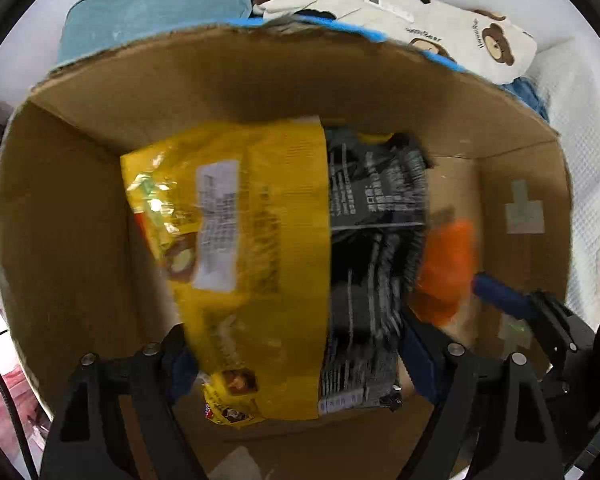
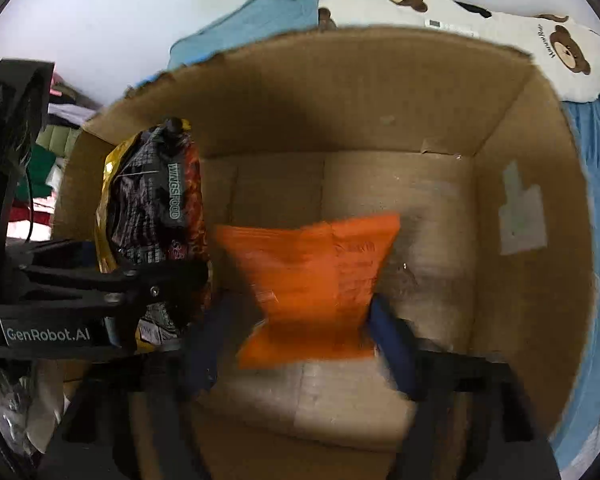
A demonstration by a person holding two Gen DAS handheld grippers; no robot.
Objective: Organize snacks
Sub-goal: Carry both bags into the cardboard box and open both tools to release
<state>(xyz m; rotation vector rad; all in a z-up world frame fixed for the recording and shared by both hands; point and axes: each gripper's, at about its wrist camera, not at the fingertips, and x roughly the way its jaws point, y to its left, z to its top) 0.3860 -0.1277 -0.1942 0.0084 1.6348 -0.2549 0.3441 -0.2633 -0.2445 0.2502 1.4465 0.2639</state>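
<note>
A big cardboard box [image 2: 532, 280] takes up most of both views, open at the top, with a pale patch of tape on its right inner wall. Behind it lie a teal cloth [image 1: 160, 4] and a white cushion printed with brown bears [image 1: 460, 28].

Inside the box, on the left side, a yellow snack bag [image 1: 260, 240] and a black snack bag [image 1: 372, 208] sit together between the fingers of the left hand-held gripper [image 1: 296, 356]. Its jaws stand wide, one blue pad at each outer edge of the pair; blur hides whether the pads press on the bags.

An orange snack bag [image 2: 312, 288] is to the right of those two, over the box floor, between the fingers of the right hand-held gripper [image 2: 300, 348]. Those jaws are also spread apart, the blue pads at the bag's lower corners, and whether they touch it is too blurred to tell.
</note>
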